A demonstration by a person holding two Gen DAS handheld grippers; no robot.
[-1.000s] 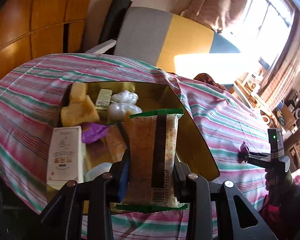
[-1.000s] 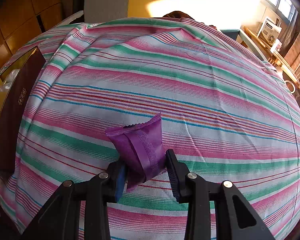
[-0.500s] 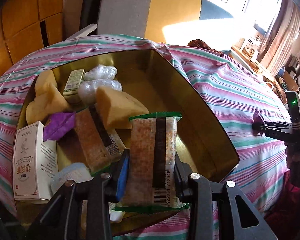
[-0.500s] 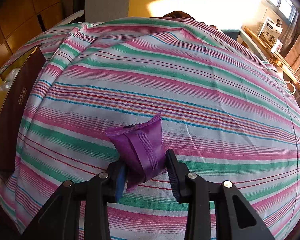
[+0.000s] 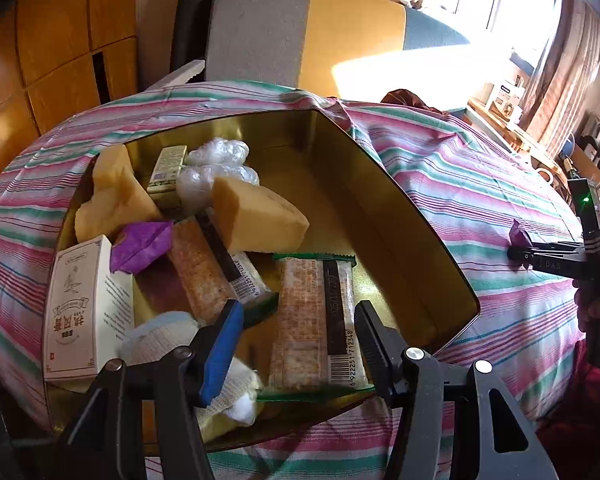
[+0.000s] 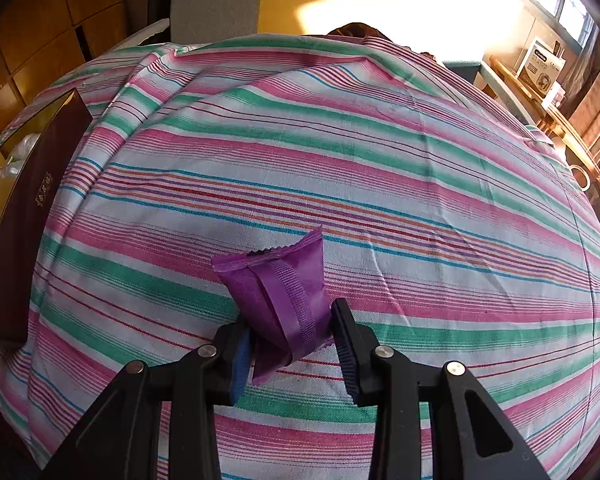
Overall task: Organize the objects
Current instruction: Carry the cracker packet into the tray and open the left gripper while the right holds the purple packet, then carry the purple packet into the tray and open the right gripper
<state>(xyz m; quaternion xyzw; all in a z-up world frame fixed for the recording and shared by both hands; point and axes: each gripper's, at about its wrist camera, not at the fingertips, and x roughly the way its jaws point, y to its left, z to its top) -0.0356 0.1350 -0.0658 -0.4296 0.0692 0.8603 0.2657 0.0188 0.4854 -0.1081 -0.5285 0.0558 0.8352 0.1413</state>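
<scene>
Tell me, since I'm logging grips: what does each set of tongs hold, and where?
Right tongs pinch the purple packet's lower end. Left tongs are opening, cracker pack released between them.

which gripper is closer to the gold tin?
Left. The left gripper hangs over the tin, jaws opening around a cracker pack. The right gripper is off to its side, over the cloth.

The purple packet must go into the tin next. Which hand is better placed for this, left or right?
Right. The right gripper is shut on the purple packet, above the striped cloth beside the tin. The left gripper is over the tin, jaws opening around a cracker pack, so it is busy.
</scene>
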